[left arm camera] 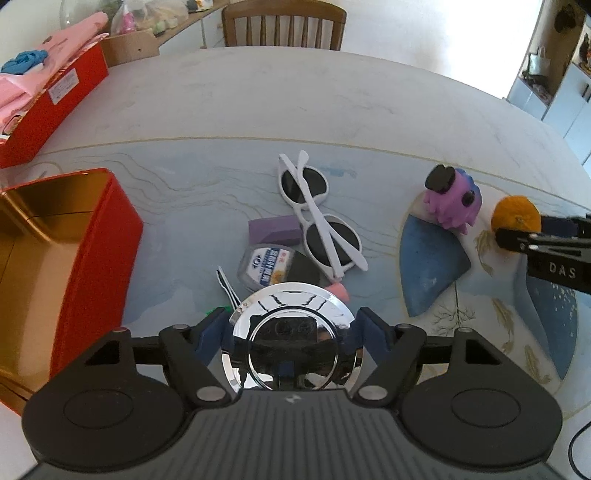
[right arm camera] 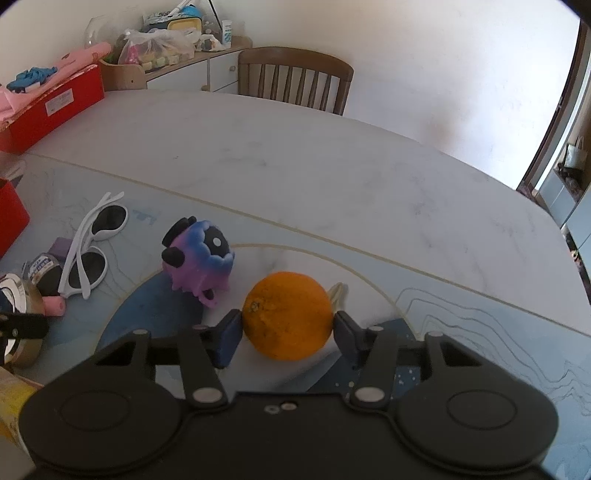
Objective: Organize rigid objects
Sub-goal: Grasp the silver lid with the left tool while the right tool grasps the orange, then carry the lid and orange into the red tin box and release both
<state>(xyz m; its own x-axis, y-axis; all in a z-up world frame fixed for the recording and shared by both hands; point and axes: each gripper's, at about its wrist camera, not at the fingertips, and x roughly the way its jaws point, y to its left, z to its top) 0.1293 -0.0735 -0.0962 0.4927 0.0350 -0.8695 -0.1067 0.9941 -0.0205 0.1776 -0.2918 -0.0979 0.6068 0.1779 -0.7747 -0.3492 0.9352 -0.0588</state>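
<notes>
My left gripper [left arm camera: 291, 332] is shut on a shiny round metal tin [left arm camera: 291, 336], held above the table beside an open red box with a gold inside [left arm camera: 70, 236]. Beyond it lie white sunglasses [left arm camera: 317, 218], a purple block [left arm camera: 273, 229], a small labelled jar [left arm camera: 266, 267] and a pink piece [left arm camera: 338, 291]. My right gripper [right arm camera: 288, 328] is closed around an orange [right arm camera: 288, 314] on the table, both pads touching its sides. A purple-blue toy figure [right arm camera: 199, 258] stands just left of the orange; it also shows in the left wrist view [left arm camera: 452, 201].
A second red box with pink cloth [left arm camera: 44, 96] sits at the table's far left. A wooden chair [left arm camera: 284, 24] stands behind the table. The right gripper shows at the right edge of the left wrist view [left arm camera: 517, 236] by the orange [left arm camera: 515, 216].
</notes>
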